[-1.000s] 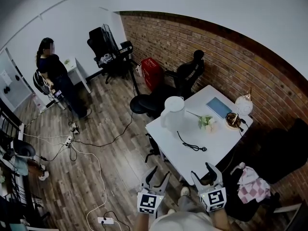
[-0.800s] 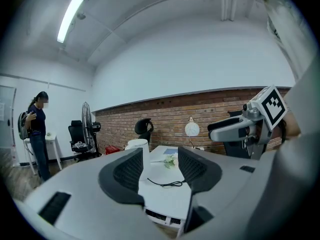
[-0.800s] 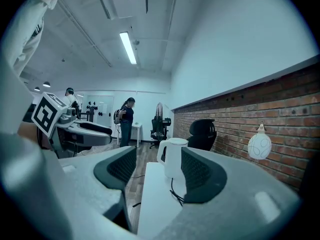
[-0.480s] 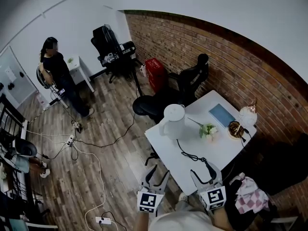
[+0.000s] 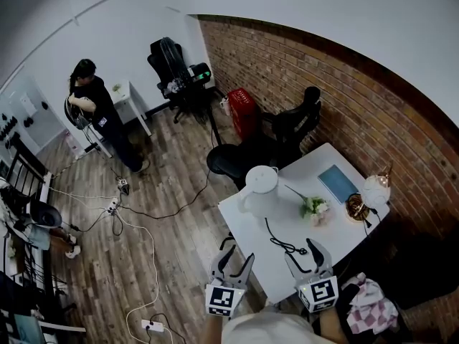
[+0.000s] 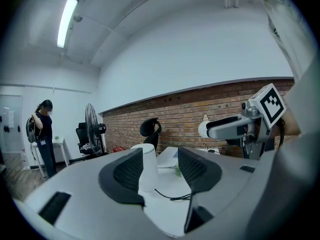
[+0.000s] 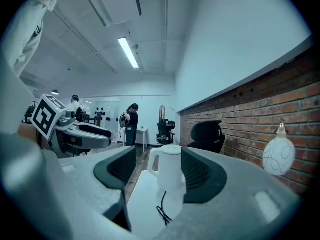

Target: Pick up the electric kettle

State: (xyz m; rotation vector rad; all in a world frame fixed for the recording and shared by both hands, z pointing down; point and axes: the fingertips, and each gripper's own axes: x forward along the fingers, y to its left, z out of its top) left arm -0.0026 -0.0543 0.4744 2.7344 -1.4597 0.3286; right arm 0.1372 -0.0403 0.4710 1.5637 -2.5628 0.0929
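The electric kettle (image 5: 260,190) stands upright near the far left corner of the white counter (image 5: 337,228). Its black cord (image 5: 284,241) trails toward the near edge. The left gripper (image 5: 237,255) hangs off the counter's near corner, above the wood floor (image 5: 165,249). The right gripper (image 5: 301,251) is over the near edge. The fingers of the 2 grippers are released and spread, grasping nothing, well apart from the kettle.
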